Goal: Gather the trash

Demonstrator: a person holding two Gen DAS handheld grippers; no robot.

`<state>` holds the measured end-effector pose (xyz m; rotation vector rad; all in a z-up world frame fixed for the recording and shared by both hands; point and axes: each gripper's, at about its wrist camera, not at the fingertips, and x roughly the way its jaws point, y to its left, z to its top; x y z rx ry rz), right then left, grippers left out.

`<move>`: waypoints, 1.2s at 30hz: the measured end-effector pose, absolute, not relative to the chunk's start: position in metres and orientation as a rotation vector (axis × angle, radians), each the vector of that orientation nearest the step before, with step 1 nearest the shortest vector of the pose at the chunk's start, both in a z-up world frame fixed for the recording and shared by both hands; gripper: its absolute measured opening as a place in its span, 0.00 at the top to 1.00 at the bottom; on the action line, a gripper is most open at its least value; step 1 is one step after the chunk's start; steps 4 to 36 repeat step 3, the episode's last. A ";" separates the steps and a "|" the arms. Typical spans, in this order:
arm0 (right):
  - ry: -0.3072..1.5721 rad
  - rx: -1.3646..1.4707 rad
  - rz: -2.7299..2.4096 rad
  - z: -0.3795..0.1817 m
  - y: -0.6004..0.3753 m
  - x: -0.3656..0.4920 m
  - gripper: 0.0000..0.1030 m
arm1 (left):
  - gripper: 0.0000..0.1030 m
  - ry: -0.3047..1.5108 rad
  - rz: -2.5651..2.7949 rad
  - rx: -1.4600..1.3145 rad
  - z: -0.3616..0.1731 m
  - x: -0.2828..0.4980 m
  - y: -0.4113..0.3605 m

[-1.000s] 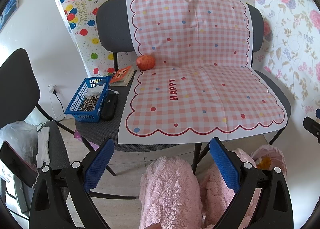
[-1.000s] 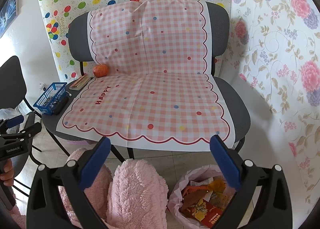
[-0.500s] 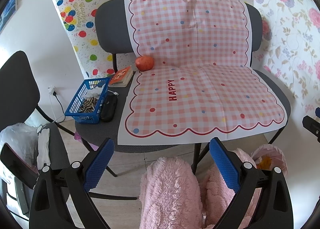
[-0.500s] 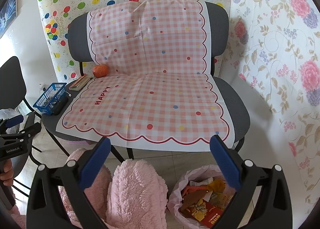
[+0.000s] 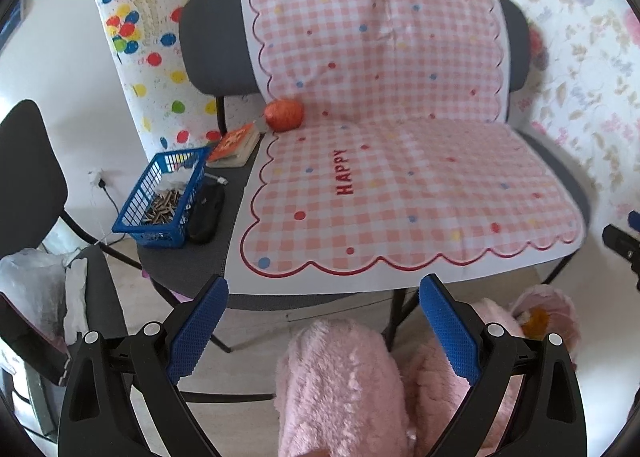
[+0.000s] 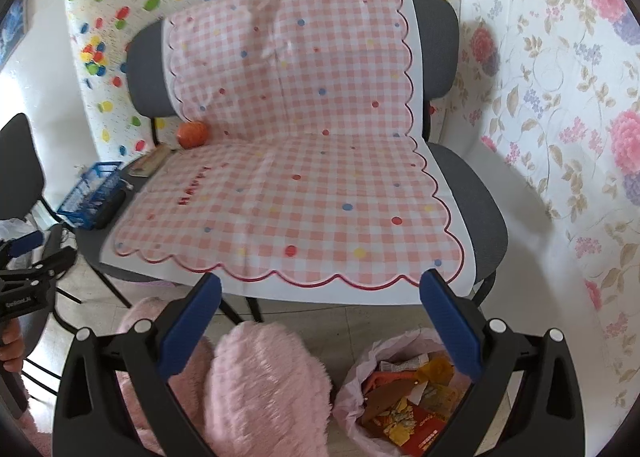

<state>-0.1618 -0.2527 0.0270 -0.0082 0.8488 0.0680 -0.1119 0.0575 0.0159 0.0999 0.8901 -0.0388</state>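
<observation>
A pink trash bag [image 6: 408, 397] full of wrappers and paper scraps stands on the floor under my right gripper [image 6: 320, 289]; its rim [image 5: 548, 309] also shows at the lower right of the left wrist view. Both grippers are open and hold nothing, and my left gripper [image 5: 324, 293] hangs in front of the seat edge. The grey bench carries a pink checked cloth [image 5: 400, 161] marked HAPPY, with an orange-red ball [image 5: 284, 115] at its back left corner. The person's pink fluffy trouser legs [image 5: 340, 385] fill the bottom of both views.
Left of the cloth sit a blue basket [image 5: 164, 201] of small sticks, a black case [image 5: 206, 209] and a small book [image 5: 236, 143]. A dark chair [image 5: 28, 177] with a plastic bag [image 5: 32, 289] stands at the far left. Floral wallpaper [image 6: 560, 97] covers the right wall.
Both grippers have moved forward and a little lower toward the bench, so the seat looks larger. Their jaws stay open and nothing was picked up.
</observation>
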 end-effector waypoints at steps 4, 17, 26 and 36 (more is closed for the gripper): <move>0.871 -0.012 0.038 0.005 -0.268 -0.132 0.06 | 0.07 0.922 -0.043 0.072 0.001 -0.095 0.058; 0.871 -0.012 0.038 0.005 -0.268 -0.132 0.06 | 0.07 0.922 -0.043 0.072 0.001 -0.095 0.058; 0.871 -0.012 0.038 0.005 -0.268 -0.132 0.06 | 0.07 0.922 -0.043 0.072 0.001 -0.095 0.058; 0.871 -0.012 0.038 0.005 -0.268 -0.132 0.06 | 0.07 0.922 -0.043 0.072 0.001 -0.095 0.058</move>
